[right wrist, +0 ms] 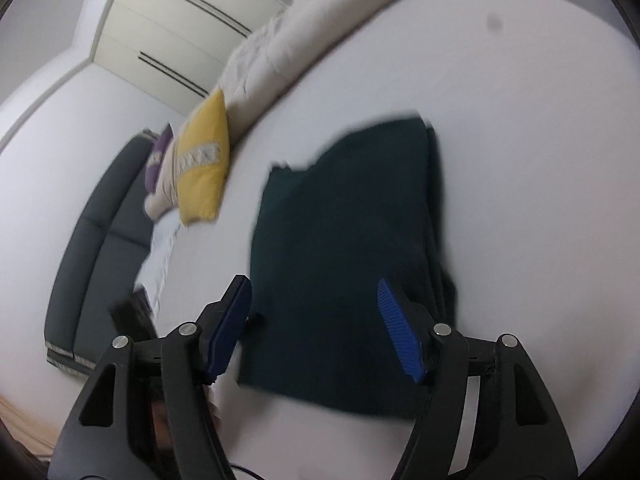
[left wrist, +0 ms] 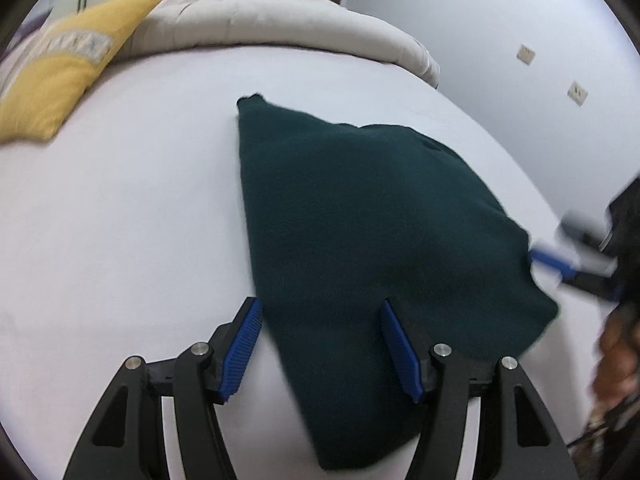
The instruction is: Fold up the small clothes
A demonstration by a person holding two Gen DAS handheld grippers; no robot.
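A dark green garment (left wrist: 372,240) lies folded flat on the white bed (left wrist: 120,220). It also shows in the right wrist view (right wrist: 344,248), layered along its right edge. My left gripper (left wrist: 320,320) is open and empty, its jaws wide apart just above the garment's near left edge. My right gripper (right wrist: 314,312) is open and empty, hovering over the garment's near edge. In the left wrist view the right gripper (left wrist: 560,264) shows blurred at the garment's right edge.
A yellow pillow (left wrist: 60,76) and a beige duvet (left wrist: 280,24) lie at the bed's far side. A dark grey sofa (right wrist: 96,252) stands beyond the bed's edge, with wardrobe doors (right wrist: 172,36) behind. A white wall (left wrist: 520,40) with sockets is on the right.
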